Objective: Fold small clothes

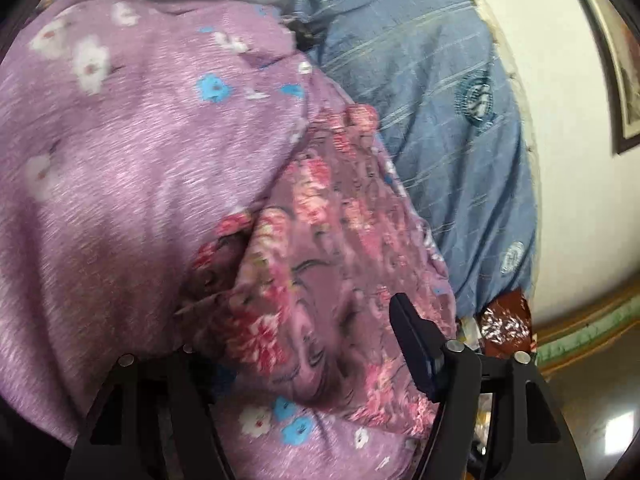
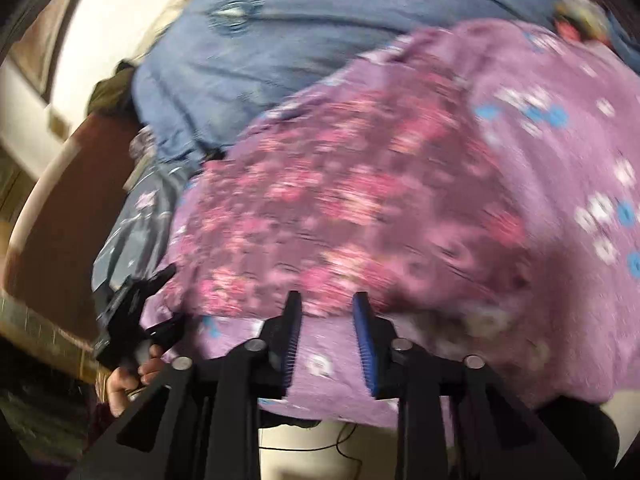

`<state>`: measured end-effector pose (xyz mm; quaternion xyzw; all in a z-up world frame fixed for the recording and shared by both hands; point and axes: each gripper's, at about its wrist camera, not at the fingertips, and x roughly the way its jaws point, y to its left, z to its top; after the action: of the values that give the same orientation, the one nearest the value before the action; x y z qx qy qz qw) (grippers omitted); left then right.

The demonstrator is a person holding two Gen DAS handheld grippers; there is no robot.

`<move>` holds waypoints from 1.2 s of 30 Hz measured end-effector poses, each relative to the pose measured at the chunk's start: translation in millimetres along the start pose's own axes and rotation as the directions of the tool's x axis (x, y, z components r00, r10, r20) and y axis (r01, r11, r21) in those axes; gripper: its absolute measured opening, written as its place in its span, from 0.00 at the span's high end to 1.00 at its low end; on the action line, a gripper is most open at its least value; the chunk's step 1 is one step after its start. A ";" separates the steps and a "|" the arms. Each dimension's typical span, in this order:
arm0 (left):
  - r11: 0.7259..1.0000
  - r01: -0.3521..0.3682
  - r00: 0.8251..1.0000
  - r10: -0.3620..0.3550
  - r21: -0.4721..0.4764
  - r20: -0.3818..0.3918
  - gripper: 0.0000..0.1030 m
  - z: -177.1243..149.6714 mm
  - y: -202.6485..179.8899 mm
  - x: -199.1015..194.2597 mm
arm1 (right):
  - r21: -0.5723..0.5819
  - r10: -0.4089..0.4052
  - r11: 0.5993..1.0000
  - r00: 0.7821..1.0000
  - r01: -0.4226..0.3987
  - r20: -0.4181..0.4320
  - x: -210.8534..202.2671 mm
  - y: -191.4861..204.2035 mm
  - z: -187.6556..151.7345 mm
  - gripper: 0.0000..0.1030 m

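A lilac floral garment [image 1: 132, 184] is seen bunched on the blue striped bedsheet [image 1: 432, 92], its darker pink-flowered panel [image 1: 320, 248] running lengthwise toward the bed's near edge. The left hand-held gripper [image 1: 296, 344] is spread wide over the panel. The right hand-held gripper [image 2: 326, 320] is held slightly parted at the cloth's near edge.
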<state>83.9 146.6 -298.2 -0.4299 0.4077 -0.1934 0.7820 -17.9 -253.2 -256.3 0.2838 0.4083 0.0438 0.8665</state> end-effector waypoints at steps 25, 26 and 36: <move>0.828 -0.148 0.989 0.131 0.540 0.070 0.93 -31.3 -133.0 54.3 | 0.256 0.063 0.961 0.982 -0.108 0.178 34.2 -89.2 72.7 0.86; 0.807 -0.138 0.990 0.127 0.574 0.060 0.93 -39.2 -150.6 60.1 | 0.297 0.073 0.947 0.981 -0.125 0.182 30.8 -102.8 75.4 0.86; 0.536 0.061 0.975 0.147 0.842 -0.165 0.93 -167.8 -278.2 158.9 | 0.414 0.071 0.888 0.948 -0.202 0.310 -16.2 -169.8 92.9 0.86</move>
<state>56.5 -198.1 -192.2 0.0336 0.3569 -0.3916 0.8474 12.9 -442.4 -287.9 0.5040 0.2568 -0.0297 0.8241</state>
